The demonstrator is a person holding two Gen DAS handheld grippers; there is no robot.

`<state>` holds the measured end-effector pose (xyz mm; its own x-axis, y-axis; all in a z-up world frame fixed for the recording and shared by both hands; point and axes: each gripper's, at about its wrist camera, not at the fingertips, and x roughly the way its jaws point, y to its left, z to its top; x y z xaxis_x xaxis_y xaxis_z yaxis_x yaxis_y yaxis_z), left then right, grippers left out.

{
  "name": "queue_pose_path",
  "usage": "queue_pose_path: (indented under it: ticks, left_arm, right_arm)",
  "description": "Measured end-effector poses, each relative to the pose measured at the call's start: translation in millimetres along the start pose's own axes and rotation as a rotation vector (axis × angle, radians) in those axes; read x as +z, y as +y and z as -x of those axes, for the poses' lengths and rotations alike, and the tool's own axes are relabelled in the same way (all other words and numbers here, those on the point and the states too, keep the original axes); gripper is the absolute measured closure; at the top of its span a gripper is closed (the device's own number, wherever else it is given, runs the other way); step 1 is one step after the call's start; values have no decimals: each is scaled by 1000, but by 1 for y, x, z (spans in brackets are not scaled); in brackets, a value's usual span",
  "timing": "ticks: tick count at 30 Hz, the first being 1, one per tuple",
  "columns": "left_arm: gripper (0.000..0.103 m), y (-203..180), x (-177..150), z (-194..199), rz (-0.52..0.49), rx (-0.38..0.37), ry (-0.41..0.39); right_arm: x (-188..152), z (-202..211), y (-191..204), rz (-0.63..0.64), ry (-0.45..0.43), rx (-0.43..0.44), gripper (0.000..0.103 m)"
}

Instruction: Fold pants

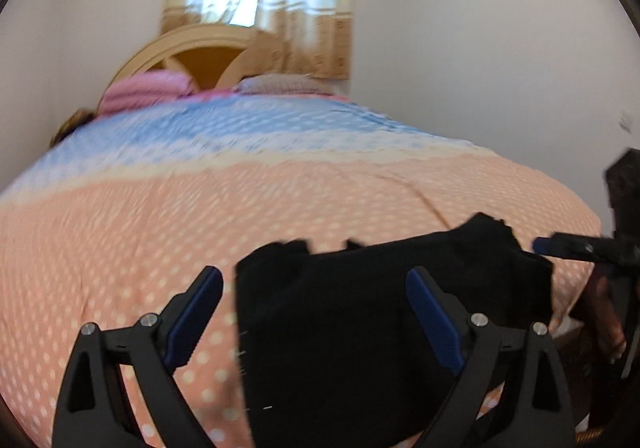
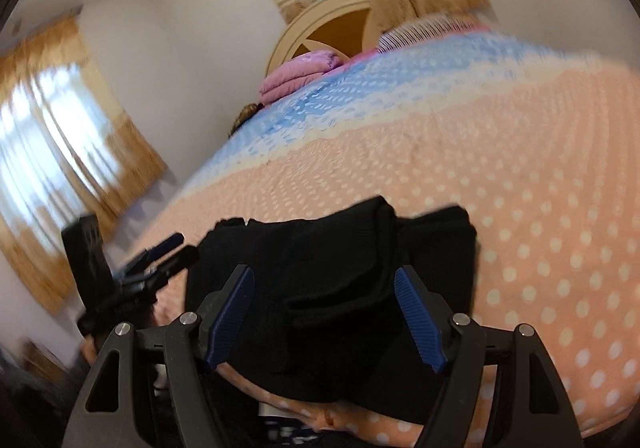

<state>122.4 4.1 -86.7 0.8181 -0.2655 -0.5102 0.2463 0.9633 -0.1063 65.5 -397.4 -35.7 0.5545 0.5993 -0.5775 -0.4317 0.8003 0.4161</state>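
The black pants (image 1: 360, 312) lie folded in a compact bundle near the front edge of the bed; they also show in the right wrist view (image 2: 340, 280). My left gripper (image 1: 316, 280) is open, its left finger over bare bedspread and its right finger over the pants. My right gripper (image 2: 324, 280) is open and straddles the bundle from above, holding nothing. The right gripper also shows at the right edge of the left wrist view (image 1: 580, 248), and the left gripper at the left of the right wrist view (image 2: 168, 252).
The bed (image 1: 160, 228) has a peach polka-dot spread with a blue band toward the head. Pink bedding (image 1: 144, 92) and a pillow (image 1: 280, 84) lie by the headboard (image 1: 192, 52). White walls and curtained windows (image 2: 60, 128) surround it.
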Motion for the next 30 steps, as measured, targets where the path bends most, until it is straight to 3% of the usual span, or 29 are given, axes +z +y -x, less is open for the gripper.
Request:
queue_pose_path:
  ticks: [5,6,7,10,16,21,23,25,27,30]
  left_arm:
    - [8,-2,-6,-13,3,10,31]
    - [8,-4,-8,-14,-2,10,33]
    - [8,-5,-11,-14,-3,6,34]
    - [8,1,-10,-17,15,10,36]
    - [1,17,-9,-20,64,26,34]
    - [0,19,-19,-36,71,35,95]
    - [0,22,-23,-41,92,23,125]
    - [0,26,-23,-40,111,16,127]
    - [0,27,-22,-38,109,24,114]
    - [0,26,-23,-37,118,19,113]
  right_arm:
    - [-2,-20,18,66,88,-141,29]
    - [-4,-22,17,65,108,-160,37]
    - [-7,-22,15,65,129,-179,54]
    - [-13,-16,6,54,153,-171,87]
    - [-20,24,2,70,57,-211,88]
    - [-39,18,-29,-8,133,-211,86]
    - [-43,18,-38,-38,141,-182,80]
    - [-37,27,-36,-39,113,-197,59]
    - [-24,39,-33,-30,48,-190,56]
    - [-3,33,-31,-15,25,-182,55]
